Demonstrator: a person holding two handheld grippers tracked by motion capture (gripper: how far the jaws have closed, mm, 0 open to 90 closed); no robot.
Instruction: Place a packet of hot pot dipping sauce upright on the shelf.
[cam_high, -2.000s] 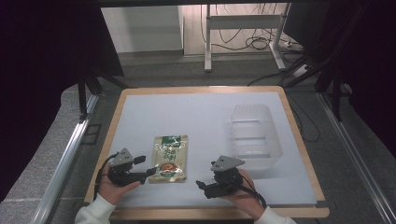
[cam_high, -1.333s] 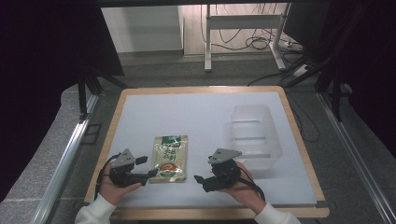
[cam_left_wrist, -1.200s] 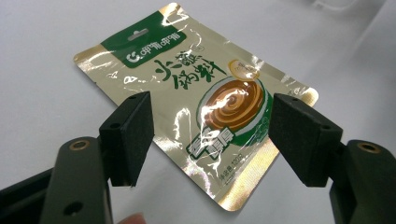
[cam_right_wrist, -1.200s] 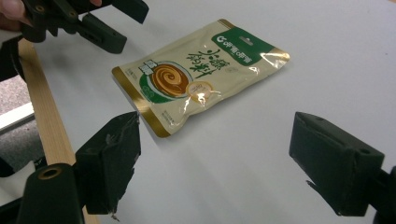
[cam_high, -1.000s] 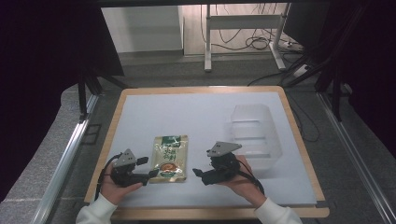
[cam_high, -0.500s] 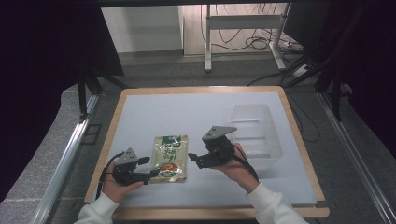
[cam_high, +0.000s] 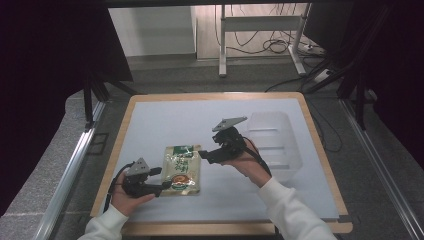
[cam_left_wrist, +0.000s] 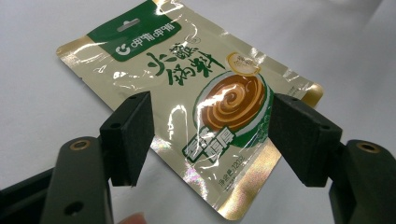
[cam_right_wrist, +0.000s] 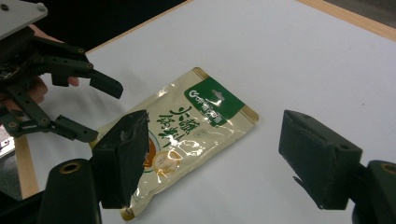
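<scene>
High view: a bench (cam_high: 150, 120) with a pale top and a wooden rim stands on a grey floor (cam_high: 60, 170), with dark curtains at both sides. Behind it are white frame legs (cam_high: 222, 40) and loose cables (cam_high: 272, 45) on the floor. A clear plastic bin (cam_high: 275, 142) sits on the right part of the bench.

A flat gold and green pouch (cam_high: 182, 169) lies face up on the bench near the front, left of the middle.

The left gripper (cam_high: 161, 184) is held low at the pouch's near left corner, its jaws spread wide. In the left gripper view the two jaws stand apart on either side of the pouch's (cam_left_wrist: 196, 107) lower half, and they hold nothing; whether they touch the pouch cannot be told.

The right gripper (cam_high: 205, 155) is raised above the bench, just right of the pouch's top edge and near the bin, also wide open and empty. In the right gripper view its jaws frame the pouch (cam_right_wrist: 184, 140), with the left gripper (cam_right_wrist: 100, 109) beyond it.
</scene>
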